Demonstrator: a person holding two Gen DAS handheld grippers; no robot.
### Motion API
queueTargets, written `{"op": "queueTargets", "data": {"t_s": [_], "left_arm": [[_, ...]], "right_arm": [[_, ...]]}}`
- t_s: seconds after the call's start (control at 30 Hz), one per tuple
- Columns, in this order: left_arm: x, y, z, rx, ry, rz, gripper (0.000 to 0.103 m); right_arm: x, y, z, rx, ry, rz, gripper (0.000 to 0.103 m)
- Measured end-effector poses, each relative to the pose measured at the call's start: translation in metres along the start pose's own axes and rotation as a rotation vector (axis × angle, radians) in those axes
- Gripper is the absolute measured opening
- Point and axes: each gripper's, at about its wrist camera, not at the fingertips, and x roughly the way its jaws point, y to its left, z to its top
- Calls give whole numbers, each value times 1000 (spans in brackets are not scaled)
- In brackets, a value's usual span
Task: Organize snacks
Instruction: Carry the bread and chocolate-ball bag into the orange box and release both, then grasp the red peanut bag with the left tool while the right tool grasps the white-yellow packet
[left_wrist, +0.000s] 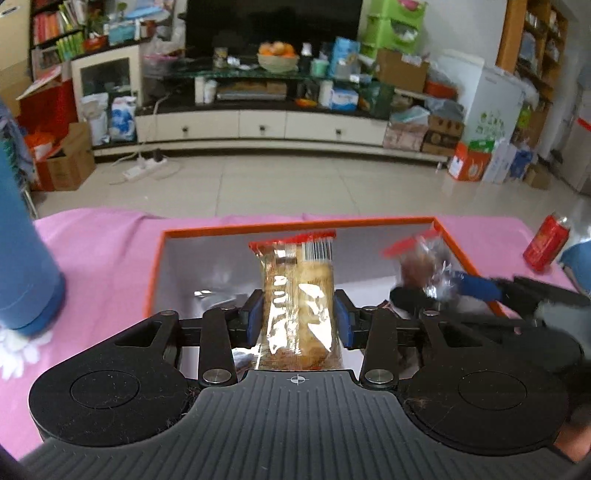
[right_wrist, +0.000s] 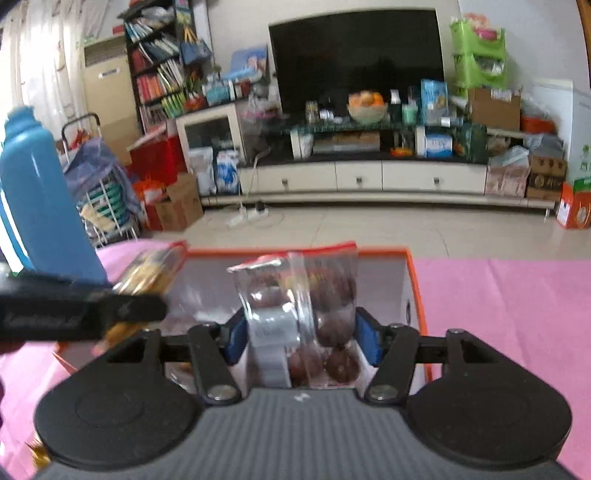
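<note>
Left wrist only: red can (left_wrist: 546, 242) beside orange box (left_wrist: 153, 273).

My two loaded grippers crowded the open orange box (left_wrist: 461, 245); a blue bottle (right_wrist: 44, 206) and red can (left_wrist: 546, 242) flanked it.

Between the pads of your left hand-held gripper (left_wrist: 299, 317) stands a clear packet of golden pastry (left_wrist: 297, 295), upright, its red sealed edge and barcode on top. Your right hand-held gripper (right_wrist: 301, 332) clamps a clear packet of dark round cakes (right_wrist: 314, 306), also upright with a red top edge. Both hang over the orange-rimmed box (left_wrist: 295, 224), whose white inside lies just beyond and below the fingers.
</note>
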Motion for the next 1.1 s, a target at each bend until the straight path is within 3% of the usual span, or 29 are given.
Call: {"op": "queueTargets", "data": {"t_s": [0.07,0.13,0.17,0.23,0.43,0.63,0.8,0.93,1.1], "left_arm": [[6,-2,0,-12,0,-1,20],[0,-1,-1,-24,-20,5,35],[-6,1,-3,-27,-37,14,38],[-25,5,-10,-21,-65,39,41],[-89,26,-54,1,-99,117,52],[-131,51,-129,-17,39,199,54],[-140,70,-177,-29,150,296,56],[-131,83,-179,-79,150,283,64],[-100,83,-173,-57,152,281,65]], "right_arm": [[0,-6,-1,26,-3,3,72],[-9,-8,2,26,-35,0,76],[-14,-10,5,35,-55,1,84],[-24,-11,6,40,-91,-6,93],[-50,-8,10,21,-142,5,93],[-68,-10,-11,-10,-110,-7,93],[-93,-17,-28,-53,-105,-41,93],[-121,-33,-53,2,-87,-65,94],[-160,-58,-104,121,-33,-159,94]]}}
